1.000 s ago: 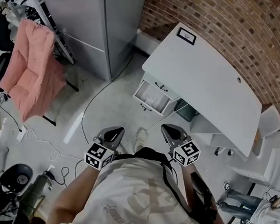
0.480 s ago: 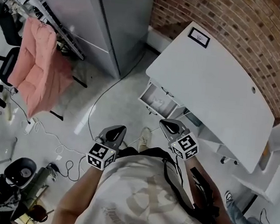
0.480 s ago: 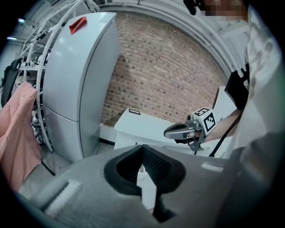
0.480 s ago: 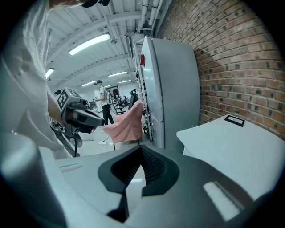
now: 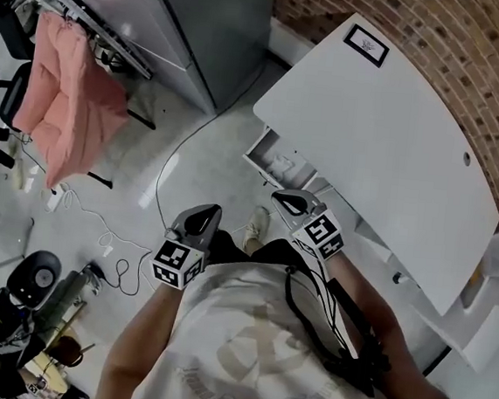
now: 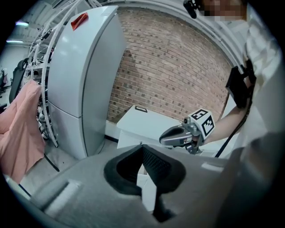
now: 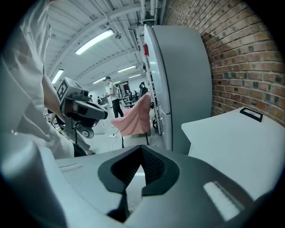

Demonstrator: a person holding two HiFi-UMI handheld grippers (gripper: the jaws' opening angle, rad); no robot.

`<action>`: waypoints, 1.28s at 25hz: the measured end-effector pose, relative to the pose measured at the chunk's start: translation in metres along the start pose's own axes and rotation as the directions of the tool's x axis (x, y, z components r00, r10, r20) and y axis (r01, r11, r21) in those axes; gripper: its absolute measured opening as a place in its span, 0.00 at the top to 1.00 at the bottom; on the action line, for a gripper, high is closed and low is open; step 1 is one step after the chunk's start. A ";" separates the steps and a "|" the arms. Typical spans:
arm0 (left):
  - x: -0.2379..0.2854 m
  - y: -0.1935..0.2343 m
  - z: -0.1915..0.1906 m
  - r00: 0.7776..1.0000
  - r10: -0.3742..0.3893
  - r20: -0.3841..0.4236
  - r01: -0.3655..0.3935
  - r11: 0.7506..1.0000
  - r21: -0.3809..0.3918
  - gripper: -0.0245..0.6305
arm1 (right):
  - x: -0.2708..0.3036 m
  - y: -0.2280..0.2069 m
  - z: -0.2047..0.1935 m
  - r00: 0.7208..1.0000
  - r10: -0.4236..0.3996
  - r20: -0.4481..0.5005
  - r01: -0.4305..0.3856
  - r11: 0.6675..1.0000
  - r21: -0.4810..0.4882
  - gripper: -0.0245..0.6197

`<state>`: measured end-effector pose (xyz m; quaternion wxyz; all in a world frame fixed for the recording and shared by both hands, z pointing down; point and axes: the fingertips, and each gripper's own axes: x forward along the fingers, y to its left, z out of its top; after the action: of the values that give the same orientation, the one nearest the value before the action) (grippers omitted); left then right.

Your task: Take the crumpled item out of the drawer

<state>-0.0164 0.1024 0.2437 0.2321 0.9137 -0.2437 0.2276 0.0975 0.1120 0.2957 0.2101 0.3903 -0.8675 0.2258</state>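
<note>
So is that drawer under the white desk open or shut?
Open: the drawer juts out from under the white desk, with a pale crumpled item visible inside.

The head camera is looking steeply down from above the person, taking in the white desk (image 5: 370,136), the left gripper (image 5: 206,215) and the right gripper (image 5: 286,200). Each gripper view is looking close along its own jaws, catching the other gripper. All three are sharing the desk and the grey cabinet (image 5: 214,24).

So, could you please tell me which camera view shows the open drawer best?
The head view: the drawer stands open under the white desk, with a pale item inside. The gripper views show the desk, not the drawer's inside.
</note>
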 end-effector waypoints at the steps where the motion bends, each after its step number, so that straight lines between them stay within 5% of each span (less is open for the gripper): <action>1: 0.003 -0.003 -0.002 1.000 0.000 -0.006 0.000 1.000 -0.006 0.96 | 0.001 -0.003 -0.001 1.000 0.004 -0.003 -0.004 1.000 -0.001 0.95; 19: 0.055 0.019 -0.055 0.995 -0.025 -0.100 0.017 0.997 -0.079 0.96 | 0.043 -0.050 -0.073 0.986 -0.072 -0.152 0.082 0.995 0.060 0.95; 32: 0.125 0.049 -0.102 0.986 -0.081 -0.147 0.063 0.990 -0.122 0.96 | 0.093 -0.087 -0.149 0.938 -0.097 -0.334 0.124 0.990 0.061 0.95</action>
<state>0.0228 0.0771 0.4057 0.3112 0.8869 -0.2049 0.2730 0.1359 0.0893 0.4865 0.3488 0.4031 -0.7869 0.3109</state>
